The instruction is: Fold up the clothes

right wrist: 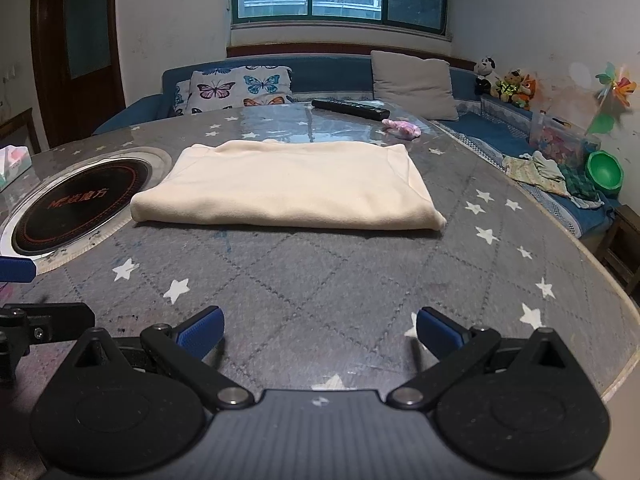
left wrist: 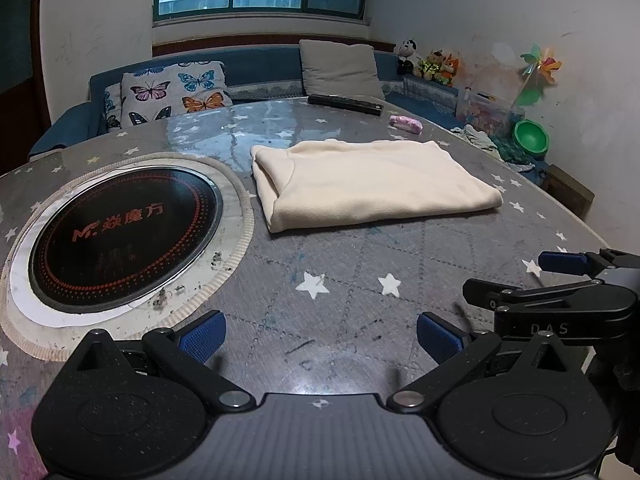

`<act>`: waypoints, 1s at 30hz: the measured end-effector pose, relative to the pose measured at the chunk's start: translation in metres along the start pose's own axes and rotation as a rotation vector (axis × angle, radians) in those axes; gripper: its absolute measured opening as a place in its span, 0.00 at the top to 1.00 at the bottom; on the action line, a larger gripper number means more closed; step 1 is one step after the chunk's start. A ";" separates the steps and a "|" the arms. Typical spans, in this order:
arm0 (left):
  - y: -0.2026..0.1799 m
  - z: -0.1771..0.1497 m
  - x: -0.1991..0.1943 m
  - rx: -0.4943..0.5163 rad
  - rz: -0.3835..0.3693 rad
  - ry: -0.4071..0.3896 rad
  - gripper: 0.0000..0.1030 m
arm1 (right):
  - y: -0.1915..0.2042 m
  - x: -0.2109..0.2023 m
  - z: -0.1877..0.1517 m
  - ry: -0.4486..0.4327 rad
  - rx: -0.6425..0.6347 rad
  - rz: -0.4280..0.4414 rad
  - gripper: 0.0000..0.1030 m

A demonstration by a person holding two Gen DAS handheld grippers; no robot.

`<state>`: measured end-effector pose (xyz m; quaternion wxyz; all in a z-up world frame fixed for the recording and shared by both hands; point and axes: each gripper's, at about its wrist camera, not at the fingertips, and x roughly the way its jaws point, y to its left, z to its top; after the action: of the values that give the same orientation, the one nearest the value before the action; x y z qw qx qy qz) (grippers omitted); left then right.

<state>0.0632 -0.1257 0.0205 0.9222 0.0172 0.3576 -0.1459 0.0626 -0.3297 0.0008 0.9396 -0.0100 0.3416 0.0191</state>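
A cream garment [left wrist: 368,182] lies folded into a flat rectangle on the grey star-patterned table [left wrist: 340,280]. It also shows in the right wrist view [right wrist: 288,188]. My left gripper [left wrist: 320,338] is open and empty, low over the table, well short of the garment. My right gripper [right wrist: 320,334] is open and empty too, near the table's front edge, apart from the garment. The right gripper's body shows at the right of the left wrist view [left wrist: 560,304]. A blue pad of the left gripper shows at the left edge of the right wrist view [right wrist: 16,269].
A round black induction cooker [left wrist: 120,236] is set into the table left of the garment. A black remote [left wrist: 346,104] and a pink item [left wrist: 406,123] lie at the far side. A tissue box [right wrist: 14,162] sits far left. A blue sofa [right wrist: 332,74] with cushions stands behind.
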 end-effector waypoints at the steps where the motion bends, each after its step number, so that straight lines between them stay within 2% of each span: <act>1: 0.000 -0.001 0.000 -0.001 0.000 -0.001 0.00 | 0.000 0.000 0.000 -0.001 0.001 -0.001 0.00; 30: -0.008 -0.007 -0.005 0.006 -0.013 -0.009 0.00 | 0.003 -0.008 -0.008 -0.009 0.018 0.002 0.00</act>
<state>0.0526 -0.1313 0.0193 0.9229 0.0167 0.3530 -0.1532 0.0508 -0.3268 -0.0005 0.9412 -0.0012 0.3374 0.0169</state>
